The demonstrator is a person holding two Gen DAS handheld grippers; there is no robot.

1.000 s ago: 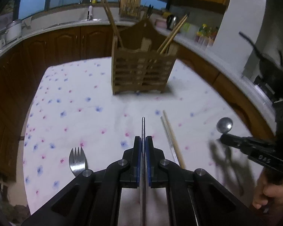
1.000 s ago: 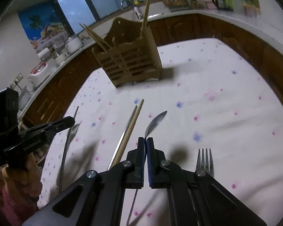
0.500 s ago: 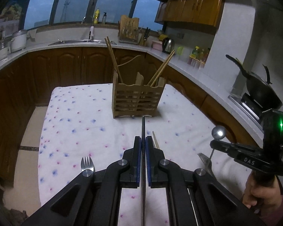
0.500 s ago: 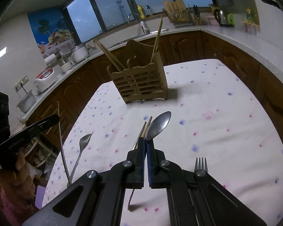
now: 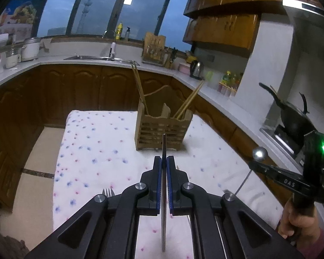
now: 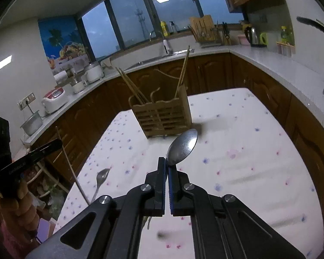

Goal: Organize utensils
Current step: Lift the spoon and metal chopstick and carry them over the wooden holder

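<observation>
A slatted wooden utensil holder (image 5: 163, 128) with chopsticks in it stands at the far middle of the flower-print table (image 5: 92, 151); it also shows in the right wrist view (image 6: 164, 118). My left gripper (image 5: 164, 161) is shut on a thin metal chopstick (image 5: 164, 149), held well above the table and short of the holder. My right gripper (image 6: 167, 164) is shut on a metal spoon (image 6: 183, 147), bowl up, raised in front of the holder. The right gripper also shows in the left wrist view (image 5: 253, 164), and the left gripper in the right wrist view (image 6: 59, 143).
A fork (image 5: 108, 192) lies on the table near left. A second spoon (image 6: 101, 177) lies near the table's left edge. Wooden cabinets (image 5: 75, 90) and a counter (image 5: 54, 61) surround the table. A black wok (image 5: 296, 120) sits on the stove at right.
Both grippers have risen from the table with their utensils. The chopstick and the spoon are higher, and the holder looks farther below and ahead.
</observation>
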